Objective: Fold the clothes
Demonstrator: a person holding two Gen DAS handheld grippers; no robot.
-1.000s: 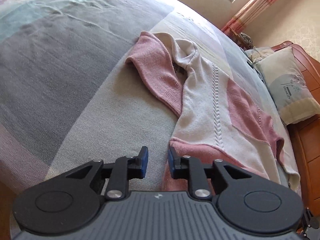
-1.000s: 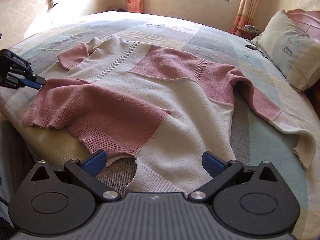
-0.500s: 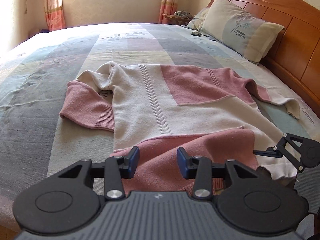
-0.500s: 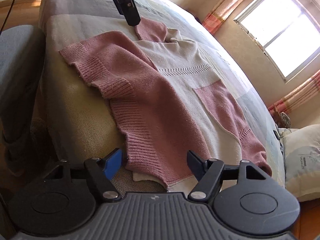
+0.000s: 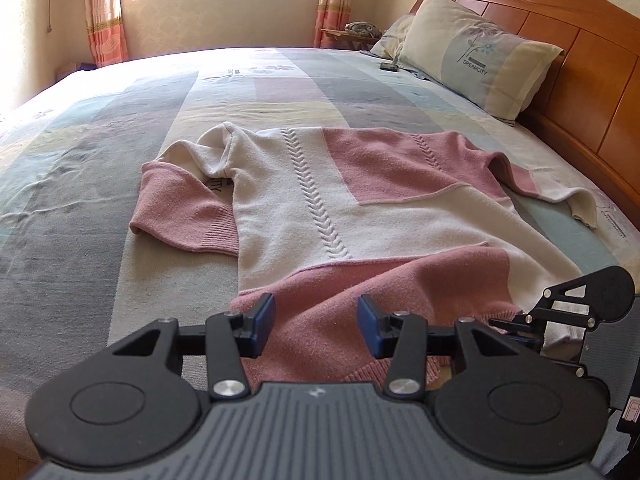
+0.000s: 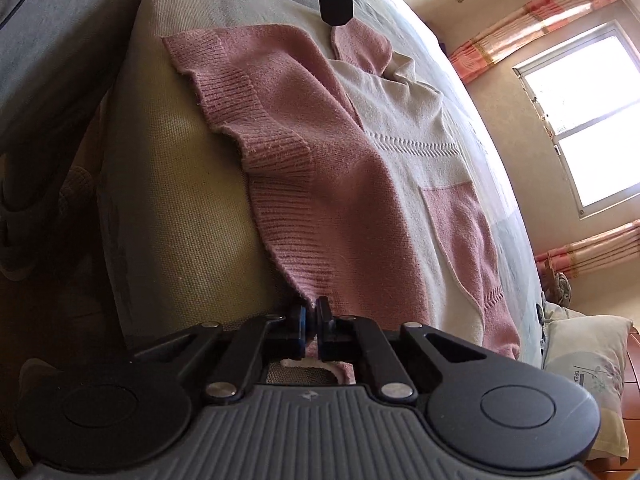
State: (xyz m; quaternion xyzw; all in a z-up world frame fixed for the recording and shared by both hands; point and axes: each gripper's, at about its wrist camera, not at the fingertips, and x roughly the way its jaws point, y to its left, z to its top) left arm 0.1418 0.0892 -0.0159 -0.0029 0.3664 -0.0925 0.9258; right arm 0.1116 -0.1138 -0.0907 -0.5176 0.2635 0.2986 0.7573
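Sweater first: pink-and-cream knitted sweater [image 5: 360,200] lies spread flat on the striped grey-green bedspread [image 5: 80,208], hem at the bed's near edge. Left gripper [image 5: 316,326] hovers spread wide just above that pink hem, right gripper [image 5: 560,320] beside it. Over to the right wrist: right gripper [image 6: 311,326] pinches the sweater [image 6: 340,168] at its ribbed hem.

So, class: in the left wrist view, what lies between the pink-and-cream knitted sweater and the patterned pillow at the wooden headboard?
Only bare striped bedspread separates the pink-and-cream knitted sweater from the patterned pillow; the left wrist view shows this.
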